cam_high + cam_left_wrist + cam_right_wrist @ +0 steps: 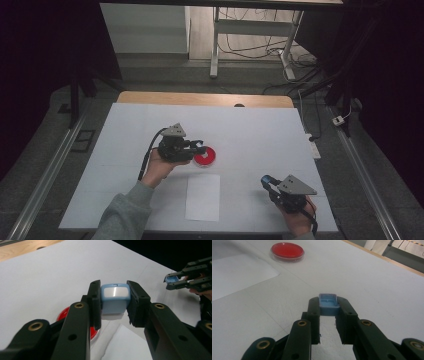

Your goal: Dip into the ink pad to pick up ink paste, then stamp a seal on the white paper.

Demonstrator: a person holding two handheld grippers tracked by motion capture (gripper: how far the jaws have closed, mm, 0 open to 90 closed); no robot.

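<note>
My left gripper (114, 298) is shut on a light blue block with a white face (115, 300), held over the edge of a red round dish (205, 157) near the table's middle. In the high view that gripper (199, 147) points right, its tips above the dish. My right gripper (328, 305) is shut on a small blue open cap (328, 304), hollow side up, just above the white table near the front right. The high view shows this gripper (267, 182) pointing left, and it also appears far off in the left gripper view (172, 281).
A white sheet of paper (203, 197) lies flat near the front edge, between my hands. The white table top (260, 135) has a wooden strip along its far edge. Table legs and cables stand on the floor beyond.
</note>
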